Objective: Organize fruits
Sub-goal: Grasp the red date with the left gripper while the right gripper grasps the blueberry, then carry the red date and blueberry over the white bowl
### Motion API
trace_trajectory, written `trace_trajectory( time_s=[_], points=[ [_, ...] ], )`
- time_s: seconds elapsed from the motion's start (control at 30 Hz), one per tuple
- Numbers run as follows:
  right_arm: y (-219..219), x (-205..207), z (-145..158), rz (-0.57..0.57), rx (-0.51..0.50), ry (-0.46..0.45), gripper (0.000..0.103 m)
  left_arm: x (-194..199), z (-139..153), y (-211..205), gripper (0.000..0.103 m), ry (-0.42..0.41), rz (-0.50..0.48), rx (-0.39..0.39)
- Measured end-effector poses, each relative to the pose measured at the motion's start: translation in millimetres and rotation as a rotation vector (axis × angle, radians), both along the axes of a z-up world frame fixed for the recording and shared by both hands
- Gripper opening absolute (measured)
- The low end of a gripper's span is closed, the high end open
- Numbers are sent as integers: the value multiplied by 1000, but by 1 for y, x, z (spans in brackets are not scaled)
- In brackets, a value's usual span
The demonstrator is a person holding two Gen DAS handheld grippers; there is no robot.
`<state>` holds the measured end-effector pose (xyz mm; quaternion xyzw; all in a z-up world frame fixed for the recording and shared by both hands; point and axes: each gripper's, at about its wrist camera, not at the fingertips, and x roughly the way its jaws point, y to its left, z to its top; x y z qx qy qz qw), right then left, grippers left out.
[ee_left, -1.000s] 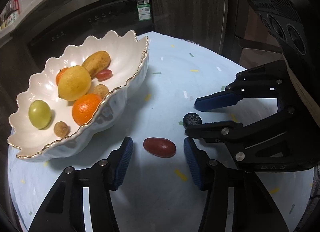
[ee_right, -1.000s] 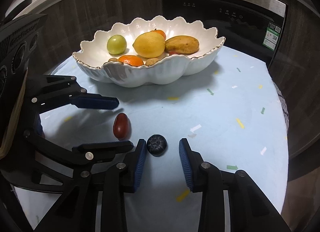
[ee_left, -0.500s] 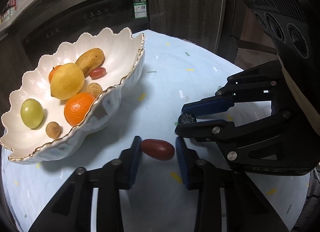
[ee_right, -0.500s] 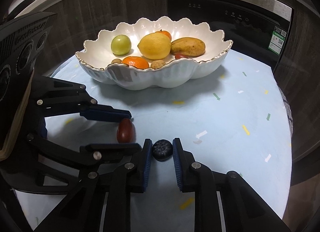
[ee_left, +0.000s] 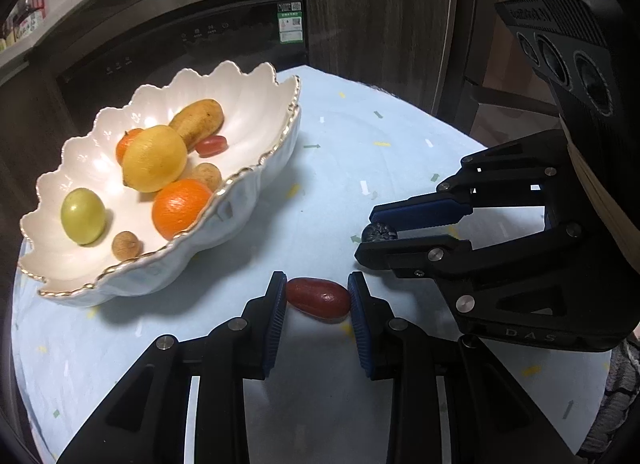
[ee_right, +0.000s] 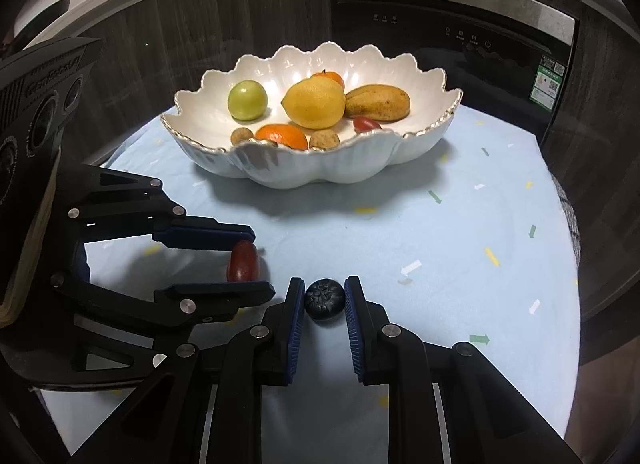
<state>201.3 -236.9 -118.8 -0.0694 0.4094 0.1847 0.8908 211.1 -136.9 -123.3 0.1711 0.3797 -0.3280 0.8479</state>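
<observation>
Both sets of fingers have just been closing: a second ago each stood wide around its fruit, and now each pinches it. On the bench [ee_left: 328, 168], the red oblong fruit [ee_left: 319, 299], perhaps a date, lies crosswise between the blue pads of the left gripper [ee_left: 318, 300], one pad pressed to each end. Just beside it, the dark wrinkled berry [ee_right: 324, 299] sits between the pads of the right gripper [ee_right: 324, 304], which touch it on both sides. Whether either fruit has left the cloth I cannot tell. The 2 grippers stand close together, side by side, each visible in the other's camera. Farther back on the pale blue cloth, printed with small coloured flecks and arrows, rests a white scalloped bowl [ee_right: 408, 144] with a gilt rim. It holds a lemon [ee_right: 314, 103], 2 oranges, the nearer one [ee_right: 282, 135] by the front rim, a green round fruit [ee_right: 247, 99], a brownish-yellow oblong fruit [ee_right: 378, 102], another small red fruit [ee_right: 366, 124], and 2 small tan round fruits. Behind the bench stand dark wood-grain cabinets and a black built-in appliance [ee_right: 452, 36] with a green label at one corner.
</observation>
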Motion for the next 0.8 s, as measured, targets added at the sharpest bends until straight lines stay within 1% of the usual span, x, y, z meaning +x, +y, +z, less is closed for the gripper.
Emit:
trace_trajectory(
  time_s=[0.23, 0.47, 0.8],
  points=[
    [7, -12, 18, -11, 3, -35, 22, -11, 20, 11, 31, -28, 24, -22],
    [16, -27, 40, -21, 3, -76, 22, -26, 44, 25, 31, -74, 48, -50],
    [34, -45, 67, -17, 0, -133, 22, -41, 66, 46, 31, -109, 100, -78]
  ],
)
